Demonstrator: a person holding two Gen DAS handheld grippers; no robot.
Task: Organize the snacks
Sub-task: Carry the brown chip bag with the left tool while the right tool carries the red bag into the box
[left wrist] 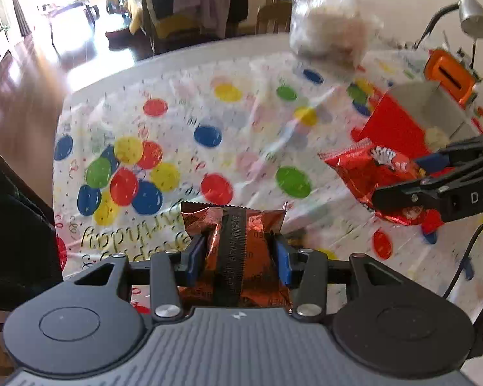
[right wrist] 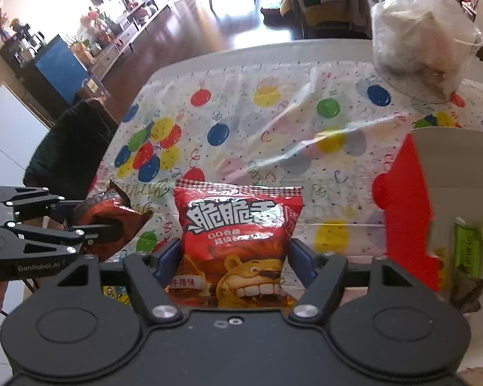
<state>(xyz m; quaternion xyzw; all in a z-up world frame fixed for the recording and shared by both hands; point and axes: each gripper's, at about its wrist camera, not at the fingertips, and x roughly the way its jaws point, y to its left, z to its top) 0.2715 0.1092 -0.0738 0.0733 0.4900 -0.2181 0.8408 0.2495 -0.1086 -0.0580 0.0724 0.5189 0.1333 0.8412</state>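
My left gripper (left wrist: 240,252) is shut on a brown-orange foil snack pack (left wrist: 241,225), back seam facing the camera, held above the table. The same pack (right wrist: 112,214) and left gripper (right wrist: 112,226) appear at the left of the right wrist view. My right gripper (right wrist: 235,257) is shut on a red snack pack with a cartoon lion (right wrist: 238,238), also lifted. In the left wrist view that red pack (left wrist: 376,173) hangs in the right gripper (left wrist: 402,177) just in front of a red and white cardboard box (left wrist: 399,122). The box (right wrist: 412,199) stands open at the right.
A balloon-print tablecloth (left wrist: 183,135) covers the table. A clear plastic bag over a cup (right wrist: 421,35) stands at the far side. An orange device (left wrist: 450,74) and a desk lamp (left wrist: 476,16) sit behind the box. A dark chair (right wrist: 71,141) stands at the left edge. The box holds a green packet (right wrist: 467,251).
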